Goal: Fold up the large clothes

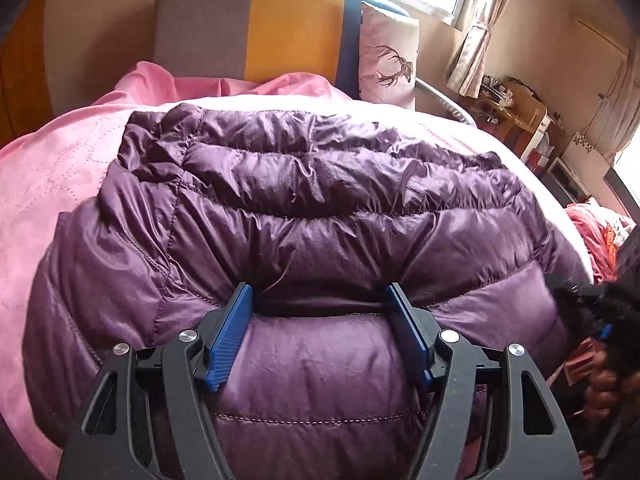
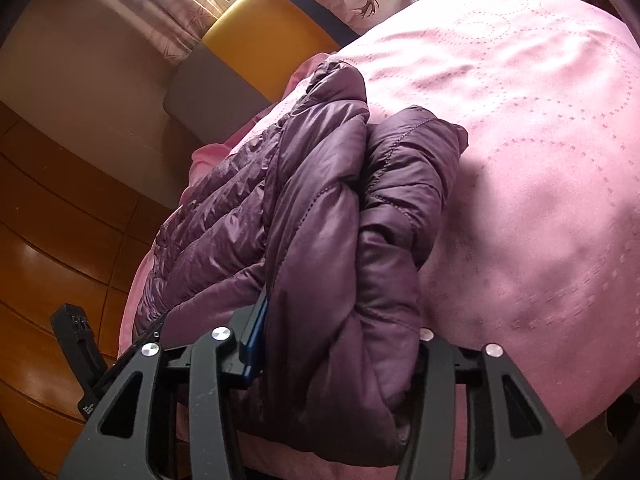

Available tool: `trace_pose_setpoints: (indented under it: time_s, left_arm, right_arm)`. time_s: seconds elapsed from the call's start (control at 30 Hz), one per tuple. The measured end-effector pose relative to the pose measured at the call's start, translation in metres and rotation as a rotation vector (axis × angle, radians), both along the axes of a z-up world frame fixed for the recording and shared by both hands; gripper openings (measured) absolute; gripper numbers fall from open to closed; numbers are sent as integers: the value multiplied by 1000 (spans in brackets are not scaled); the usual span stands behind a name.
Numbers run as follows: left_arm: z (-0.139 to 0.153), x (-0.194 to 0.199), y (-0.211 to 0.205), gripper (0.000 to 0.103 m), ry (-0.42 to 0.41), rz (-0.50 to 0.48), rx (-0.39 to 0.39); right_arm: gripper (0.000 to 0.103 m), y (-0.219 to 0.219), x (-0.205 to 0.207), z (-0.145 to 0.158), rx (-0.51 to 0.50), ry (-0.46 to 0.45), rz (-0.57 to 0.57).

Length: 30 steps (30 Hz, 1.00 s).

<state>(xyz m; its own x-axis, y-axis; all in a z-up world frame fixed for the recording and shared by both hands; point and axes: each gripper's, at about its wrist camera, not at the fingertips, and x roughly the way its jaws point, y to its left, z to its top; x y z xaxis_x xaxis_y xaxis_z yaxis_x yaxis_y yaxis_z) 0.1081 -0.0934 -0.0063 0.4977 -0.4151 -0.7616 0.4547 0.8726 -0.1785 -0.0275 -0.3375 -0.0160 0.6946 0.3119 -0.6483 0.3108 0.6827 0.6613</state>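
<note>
A purple quilted down jacket point(image 1: 312, 200) lies spread on the pink bed cover point(image 1: 60, 180). In the left wrist view my left gripper point(image 1: 320, 320) presses into its near part. A puffy quilted section bulges between the two blue pads point(image 1: 230, 340) and touches both. In the right wrist view the jacket point(image 2: 320, 220) is bunched lengthwise into a thick fold at the bed's edge. My right gripper point(image 2: 336, 344) is shut on that fold. Its left blue pad point(image 2: 256, 336) shows, while the other finger is hidden behind the fabric. The right gripper point(image 1: 596, 320) and a hand also show at the right edge.
The grey, yellow and blue headboard point(image 1: 288, 28) and a deer-print pillow point(image 1: 388, 60) stand at the far end. A cluttered desk point(image 1: 520, 112) sits beyond the bed on the right. Wooden floor point(image 2: 52, 240) lies left of the bed, and the pink cover point(image 2: 540, 160) stretches right of the jacket.
</note>
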Motion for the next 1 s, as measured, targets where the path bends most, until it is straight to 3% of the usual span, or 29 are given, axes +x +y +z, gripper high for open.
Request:
trace_pose_setpoints:
  time_s: [0.3,0.53,0.67,0.83,1.0]
  left_arm:
    - [-11,-1,9,67,25,-2,-46]
    - [-16,2,16,67,47,-5,-100]
    - [-19,3,25,67,58,-11,-145]
    - [-7,-1,39,67,50,-36,-140]
    - [21,-3,108,67,69,34,-304]
  right_arm:
    - [34,34,9,63,-107,-79,89]
    - [33,110,59,113,-242,-124,265]
    - [33,156,91,116,-301,-123,346]
    - [33,192,110,109,-409,-84,410]
    - [33,232,120,104,-507,-82,473]
